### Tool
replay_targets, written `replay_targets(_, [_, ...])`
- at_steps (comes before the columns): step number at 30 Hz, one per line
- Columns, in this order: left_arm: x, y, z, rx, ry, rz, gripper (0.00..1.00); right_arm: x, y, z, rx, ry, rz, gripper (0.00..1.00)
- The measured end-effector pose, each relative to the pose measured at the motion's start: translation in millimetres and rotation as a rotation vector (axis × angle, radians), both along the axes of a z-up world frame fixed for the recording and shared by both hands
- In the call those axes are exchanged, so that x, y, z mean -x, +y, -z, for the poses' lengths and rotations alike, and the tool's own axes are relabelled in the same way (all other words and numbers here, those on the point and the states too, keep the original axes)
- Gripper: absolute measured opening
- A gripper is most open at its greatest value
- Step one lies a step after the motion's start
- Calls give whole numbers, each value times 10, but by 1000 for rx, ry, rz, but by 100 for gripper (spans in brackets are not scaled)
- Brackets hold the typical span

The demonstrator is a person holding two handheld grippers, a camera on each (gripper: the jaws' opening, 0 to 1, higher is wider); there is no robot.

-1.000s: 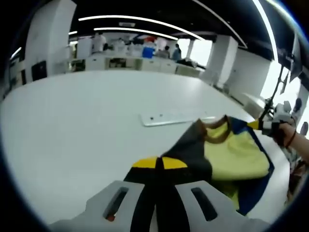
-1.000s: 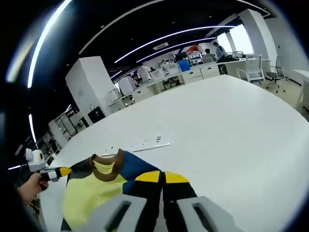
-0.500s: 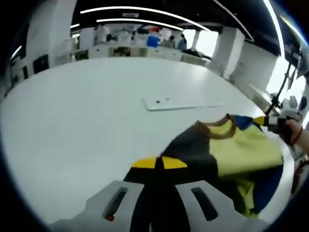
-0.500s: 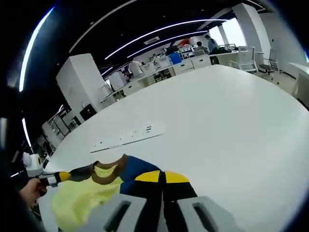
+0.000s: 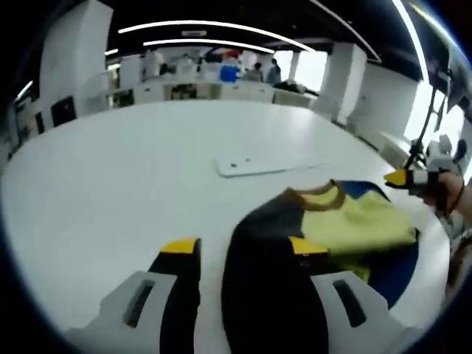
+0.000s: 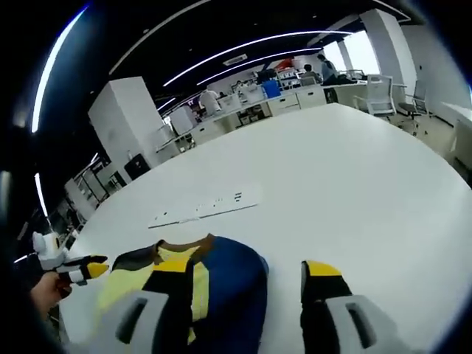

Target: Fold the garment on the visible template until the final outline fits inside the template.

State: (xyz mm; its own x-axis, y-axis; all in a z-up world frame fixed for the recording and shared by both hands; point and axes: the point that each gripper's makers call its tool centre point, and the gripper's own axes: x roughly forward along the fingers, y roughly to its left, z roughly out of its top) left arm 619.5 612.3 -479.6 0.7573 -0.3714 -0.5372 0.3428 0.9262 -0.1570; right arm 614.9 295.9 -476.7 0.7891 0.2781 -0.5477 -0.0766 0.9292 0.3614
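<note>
Your left tool [image 5: 240, 254] stood with its jaws spread, clasping nothing, the garment's dark sleeve lying loose between them. The garment [image 5: 346, 225] lay bunched on the white desk [image 5: 110, 177], near the pale template strip [image 5: 269, 164]. Your right tool [image 6: 247, 276] was likewise spread wide, apparently so the folded cloth could settle.

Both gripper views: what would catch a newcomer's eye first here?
The yellow, black and navy garment with a brown collar stands out, lying bunched on the big white table just ahead of the open left gripper. In the right gripper view the right gripper also stands open, the garment's navy part between its jaws. Beyond the garment lies a flat white strip with small dark marks.
</note>
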Motion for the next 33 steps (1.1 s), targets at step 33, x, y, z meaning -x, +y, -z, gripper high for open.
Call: replay_targets(33, [938,-678,188,-147,-48,221,37,1075,482,-57,90,39,-207,71])
